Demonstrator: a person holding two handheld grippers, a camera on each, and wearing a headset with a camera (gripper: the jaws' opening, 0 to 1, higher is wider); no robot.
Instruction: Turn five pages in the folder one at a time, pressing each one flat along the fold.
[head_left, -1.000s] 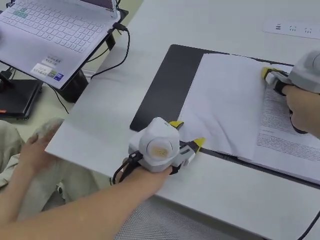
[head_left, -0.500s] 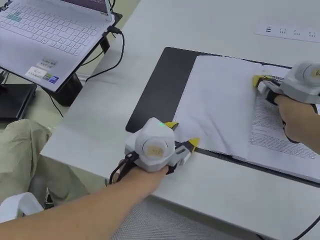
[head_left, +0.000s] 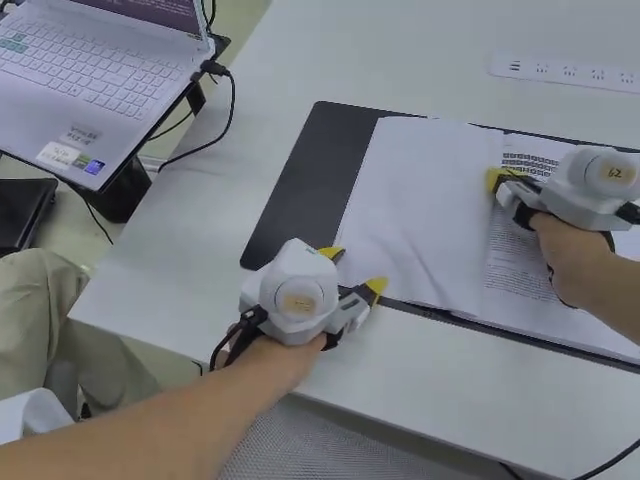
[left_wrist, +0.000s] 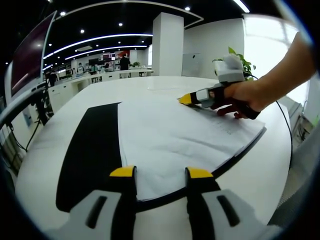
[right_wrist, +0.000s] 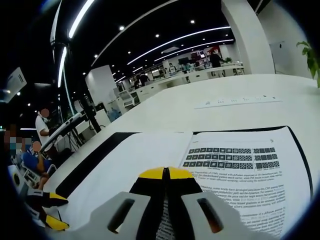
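The right tongs (head_left: 497, 182), pressed together, have slid a little down the fold of the open folder (head_left: 300, 190) on the counter (head_left: 400, 50), so the turned page (head_left: 420, 215) is getting pressed flat; the left tongs (head_left: 352, 270) stay spread at its near edge

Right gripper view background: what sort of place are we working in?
Probably an open-plan office: long rows of desks under ceiling strip lights, plus a laptop and power strip on the white table.
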